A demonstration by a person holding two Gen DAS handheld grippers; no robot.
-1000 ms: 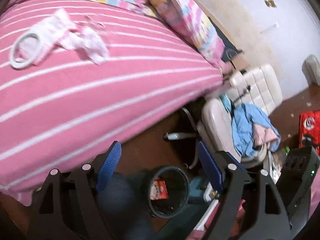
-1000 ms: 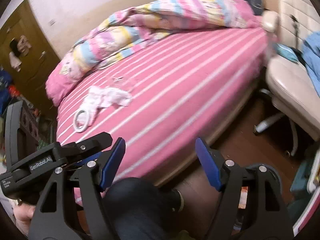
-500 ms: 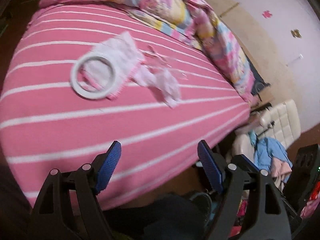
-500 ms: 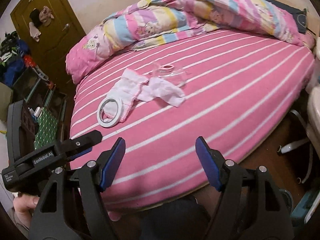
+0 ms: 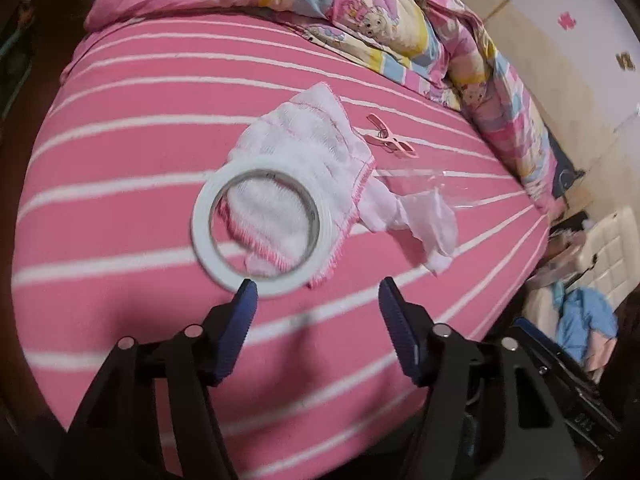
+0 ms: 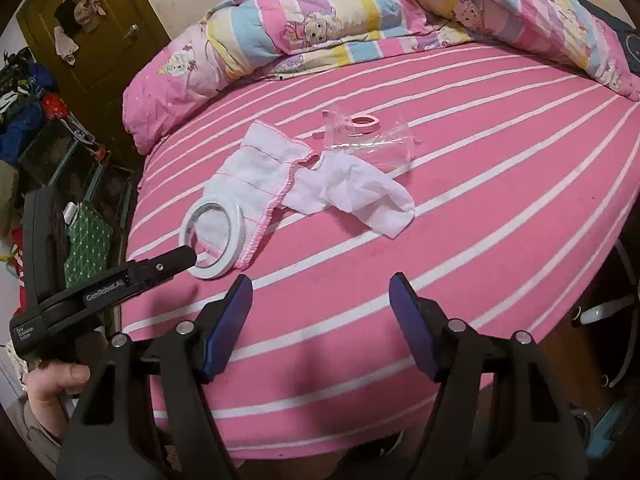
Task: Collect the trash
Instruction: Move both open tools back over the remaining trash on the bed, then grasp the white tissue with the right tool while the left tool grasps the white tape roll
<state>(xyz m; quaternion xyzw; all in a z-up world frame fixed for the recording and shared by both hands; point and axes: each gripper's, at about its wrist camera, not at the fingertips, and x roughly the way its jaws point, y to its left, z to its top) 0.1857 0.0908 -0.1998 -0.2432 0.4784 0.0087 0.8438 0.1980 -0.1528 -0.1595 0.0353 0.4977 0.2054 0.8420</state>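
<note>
Left wrist view: your left gripper (image 5: pixel 314 294) hangs with jaws spread and empty beside the tape roll (image 5: pixel 260 226). Right gripper (image 6: pixel 320 292) likewise wide, empty. Tissue (image 6: pixel 352 192) and clear wrapper (image 6: pixel 372 142) lie uncollected on the bed (image 6: pixel 480 240); nothing gathered yet.

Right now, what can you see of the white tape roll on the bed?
The white tape roll is a thin flat ring with a wide open centre, paper-like and matte. It lies flat, partly on a white pink-edged cloth that shows through its hole, partly on the pink striped bedsheet. The left gripper is open, its left fingertip at the ring's near edge; contact is unclear.
</note>
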